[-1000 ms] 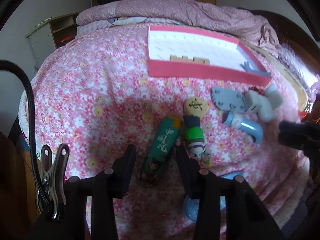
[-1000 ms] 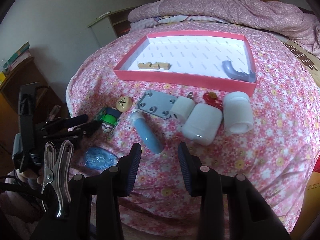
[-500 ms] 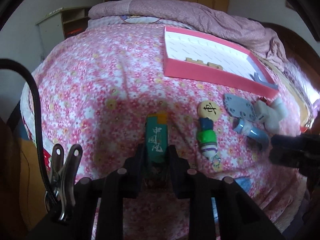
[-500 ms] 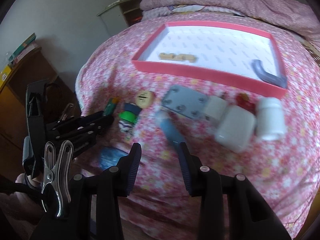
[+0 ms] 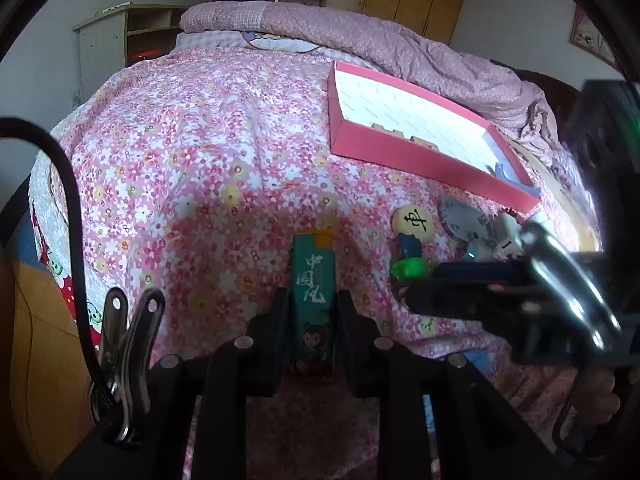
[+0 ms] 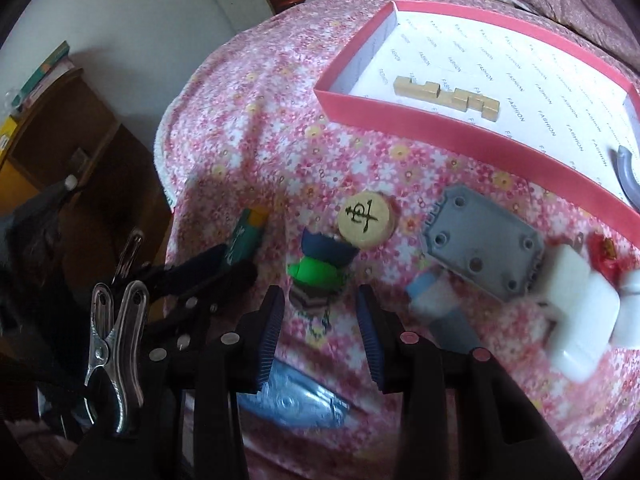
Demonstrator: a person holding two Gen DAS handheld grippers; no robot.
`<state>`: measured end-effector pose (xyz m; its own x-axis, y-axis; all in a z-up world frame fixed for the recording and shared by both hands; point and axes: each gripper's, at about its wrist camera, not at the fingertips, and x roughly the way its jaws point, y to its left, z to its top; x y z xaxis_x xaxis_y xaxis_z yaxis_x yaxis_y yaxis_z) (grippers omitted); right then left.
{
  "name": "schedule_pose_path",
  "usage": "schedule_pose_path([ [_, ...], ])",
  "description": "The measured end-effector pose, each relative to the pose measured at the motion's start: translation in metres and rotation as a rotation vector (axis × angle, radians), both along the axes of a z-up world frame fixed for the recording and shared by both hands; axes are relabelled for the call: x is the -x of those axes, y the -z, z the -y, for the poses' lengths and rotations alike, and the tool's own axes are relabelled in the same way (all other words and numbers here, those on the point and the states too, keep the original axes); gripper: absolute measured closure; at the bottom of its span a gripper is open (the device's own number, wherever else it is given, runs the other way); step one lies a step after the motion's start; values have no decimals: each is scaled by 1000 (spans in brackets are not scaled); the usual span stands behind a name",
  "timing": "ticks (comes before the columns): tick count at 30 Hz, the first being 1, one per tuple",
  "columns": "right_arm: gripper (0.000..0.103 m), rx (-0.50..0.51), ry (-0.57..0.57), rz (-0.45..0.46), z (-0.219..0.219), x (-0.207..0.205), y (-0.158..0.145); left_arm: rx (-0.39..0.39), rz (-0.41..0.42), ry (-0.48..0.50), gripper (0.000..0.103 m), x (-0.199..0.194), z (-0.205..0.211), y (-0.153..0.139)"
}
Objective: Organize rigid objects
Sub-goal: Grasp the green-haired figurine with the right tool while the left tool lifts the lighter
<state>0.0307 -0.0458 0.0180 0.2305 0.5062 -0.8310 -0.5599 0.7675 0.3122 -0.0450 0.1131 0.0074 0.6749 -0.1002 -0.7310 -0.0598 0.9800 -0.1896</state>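
My left gripper (image 5: 313, 310) is shut on a green lighter (image 5: 314, 280) with an orange cap that lies on the flowered bedspread; the same lighter (image 6: 246, 236) shows between its dark fingers in the right wrist view. My right gripper (image 6: 320, 312) stands open just above a small toy figure (image 6: 320, 268) in green and blue, whose lower end lies between the pads without touching them. A round wooden chess piece (image 6: 366, 218) lies against the figure's head. The pink tray (image 6: 420, 118) sits farther back with a wooden block (image 6: 446, 96) and a grey hook (image 6: 628, 176) in it.
To the right of the figure lie a grey plate with holes (image 6: 482, 244), a light blue tube (image 6: 436, 300), white plastic pieces (image 6: 576, 308) and a red item (image 6: 604, 250). A blue embossed piece (image 6: 292, 400) lies under my right gripper. The bed edge drops off at left.
My left gripper closed on the green lighter, which now points straight away. My right gripper swung left from the blue tube to over the toy figure, still open.
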Motion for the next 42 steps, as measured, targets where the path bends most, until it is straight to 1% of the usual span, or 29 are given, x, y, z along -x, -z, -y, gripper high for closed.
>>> schedule_pose_path([
  [4, 64, 26, 34, 5, -10, -4, 1, 37, 6, -3, 79, 1, -5, 1],
  [7, 64, 62, 45, 34, -17, -2, 1, 66, 8, -6, 79, 1, -9, 1],
  [11, 71, 126, 44, 89, -26, 2, 1, 67, 15, -5, 79, 4, -9, 2],
  [15, 73, 121, 44, 86, -28, 2, 1, 75, 13, -5, 79, 3, -10, 1],
  [16, 77, 108, 44, 78, -25, 2, 0, 75, 12, -5, 79, 3, -10, 1],
  [18, 79, 80, 49, 60, -20, 1, 0, 68, 13, -4, 79, 3, -9, 1],
  [24, 79, -23, 71, -9, 4, -3, -1, 55, 3, -7, 79, 2, -7, -1],
  [27, 79, -69, 81, -23, 16, -1, -4, 57, 4, -12, 79, 2, -6, -2],
  [31, 79, -127, 93, -12, 34, 3, -13, 48, 25, -9, 79, 4, -2, -10],
  [37, 79, -209, 136, 37, 69, 6, -33, 32, 40, 20, 79, -3, 11, -24],
  [42, 79, -234, 190, 66, 99, 0, -44, 29, 57, 60, 79, -15, 24, -41],
])
